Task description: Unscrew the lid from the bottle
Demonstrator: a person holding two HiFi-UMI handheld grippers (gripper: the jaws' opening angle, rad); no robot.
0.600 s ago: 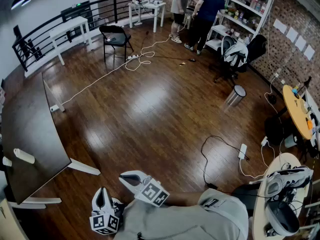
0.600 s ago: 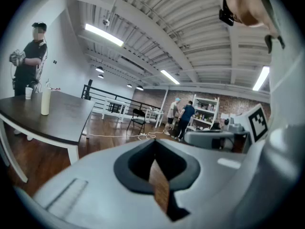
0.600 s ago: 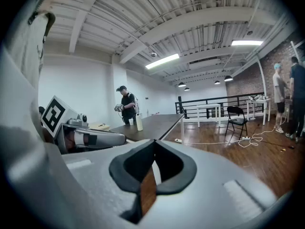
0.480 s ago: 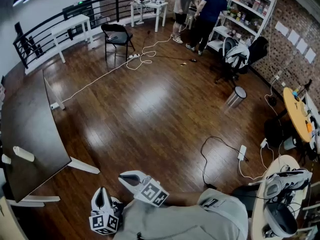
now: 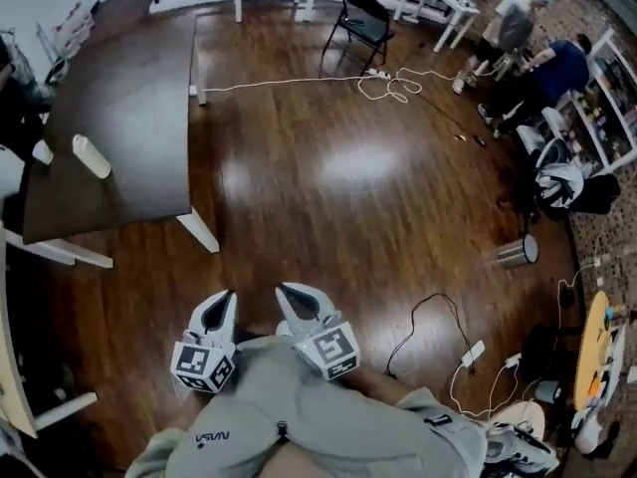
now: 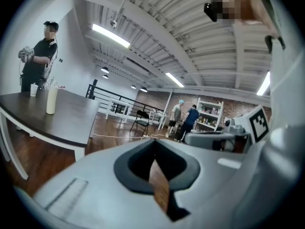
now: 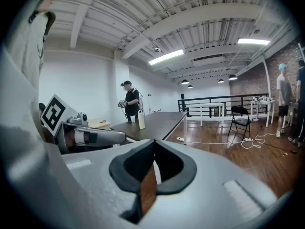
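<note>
At your far left, the dark tabletop (image 5: 119, 108) is carrying the white bottle (image 5: 91, 155). The bottle is standing upright near the tabletop's left edge, just beside a white cup (image 5: 42, 152) and well apart from both grippers. You are holding the left gripper (image 5: 224, 297) and right gripper (image 5: 286, 291) side by side over the glossy wooden floor (image 5: 338, 197), each with its jaws closed together on nothing. Further right, a white cable (image 5: 299, 81) is trailing past a black folding chair (image 5: 363, 18), and two people (image 5: 537, 68) are standing by shelves (image 5: 612, 98).
</note>
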